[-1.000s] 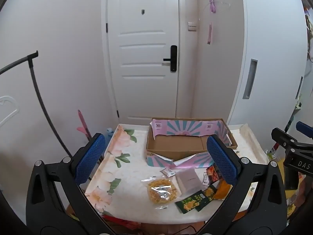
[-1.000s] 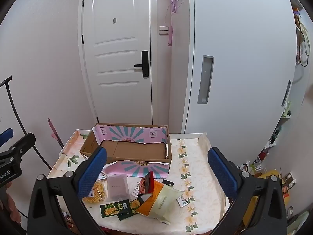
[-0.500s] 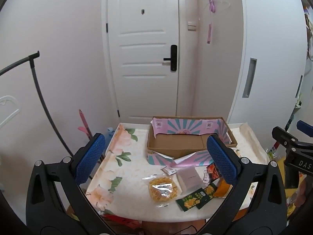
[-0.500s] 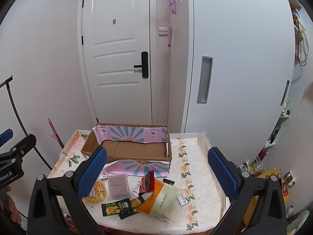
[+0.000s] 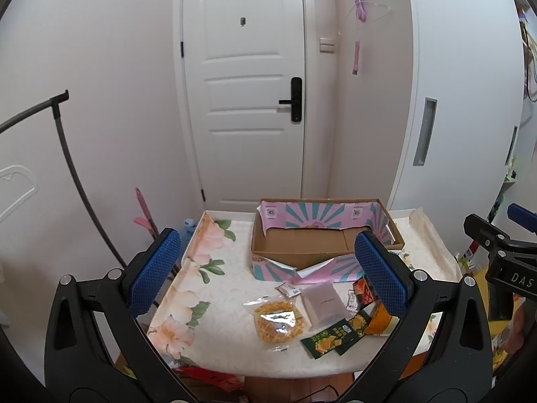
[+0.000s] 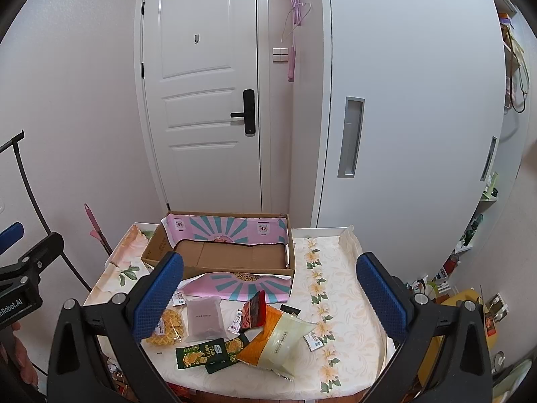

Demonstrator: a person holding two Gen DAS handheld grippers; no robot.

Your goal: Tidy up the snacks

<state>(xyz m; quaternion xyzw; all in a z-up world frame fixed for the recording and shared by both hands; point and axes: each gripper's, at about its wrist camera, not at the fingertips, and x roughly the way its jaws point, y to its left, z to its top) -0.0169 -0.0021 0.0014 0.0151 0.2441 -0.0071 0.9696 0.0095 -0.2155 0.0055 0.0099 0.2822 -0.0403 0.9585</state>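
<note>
Snacks [image 6: 235, 329] beside empty cardboard box [image 6: 231, 255]

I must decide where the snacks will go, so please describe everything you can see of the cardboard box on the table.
The cardboard box is shallow, wide and brown, open at the top, and looks empty inside. Pink paper with teal rays lines its back wall, and a torn piece of the same paper hangs over its front edge onto the table. It sits flat at the far side, behind the snack packets. Neither gripper touches it.

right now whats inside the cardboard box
The cardboard box shows only bare brown floor and pink-teal lining; no snacks visible. Its near wall hides the front strip of floor.
</note>
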